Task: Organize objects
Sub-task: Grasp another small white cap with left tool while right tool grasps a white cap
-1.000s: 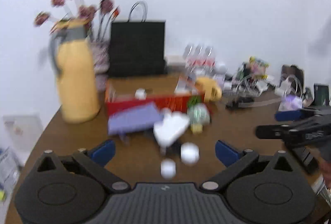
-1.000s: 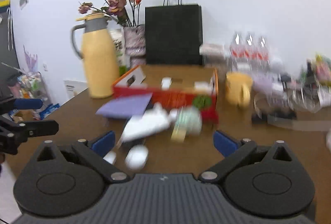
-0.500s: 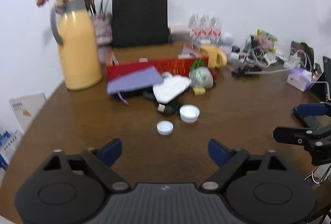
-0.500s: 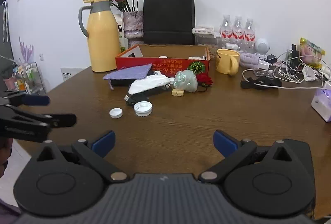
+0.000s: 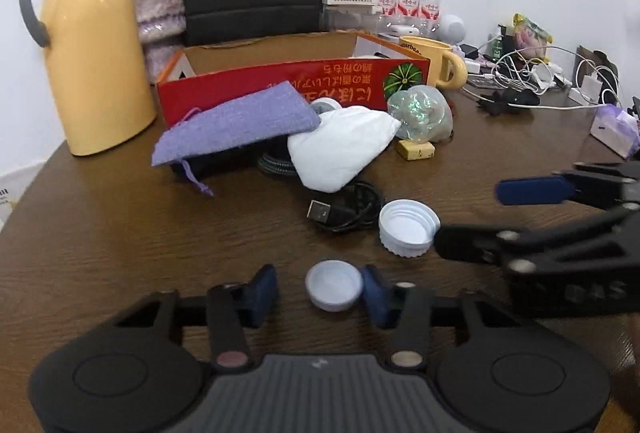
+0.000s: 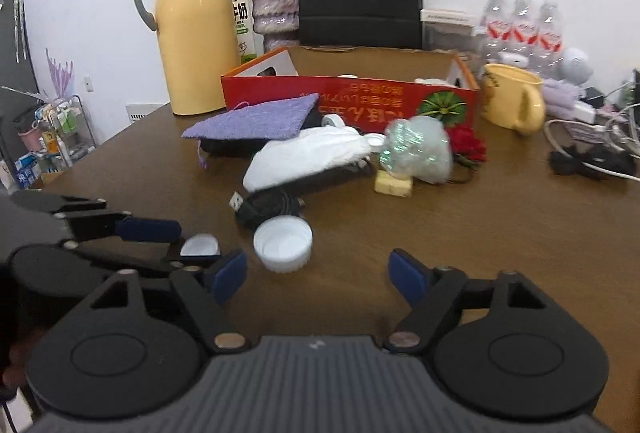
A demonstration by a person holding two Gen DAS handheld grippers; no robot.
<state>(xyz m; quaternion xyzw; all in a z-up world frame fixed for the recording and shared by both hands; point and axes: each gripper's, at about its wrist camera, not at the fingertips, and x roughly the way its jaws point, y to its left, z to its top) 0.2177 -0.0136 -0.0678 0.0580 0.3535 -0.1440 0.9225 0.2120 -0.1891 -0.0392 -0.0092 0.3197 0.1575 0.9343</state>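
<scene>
White small cap [image 5: 334, 285] between parted left gripper [image 5: 320, 291] fingers; right gripper [image 6: 318, 273] parted.

Table [image 5: 100, 233]: dark wood, visible grain, low sheen. Small cap [image 5: 334, 285] and large cap [image 5: 408, 233]: smooth white plastic, the large one ribbed outside. Pouch [image 5: 236, 125]: purple cloth, coarse weave. Box [image 5: 280, 81]: glossy printed cardboard. Flask [image 5: 92, 45]: glossy yellow. Left gripper [image 5: 320, 291]: matt black plastic, blue pads.
</scene>
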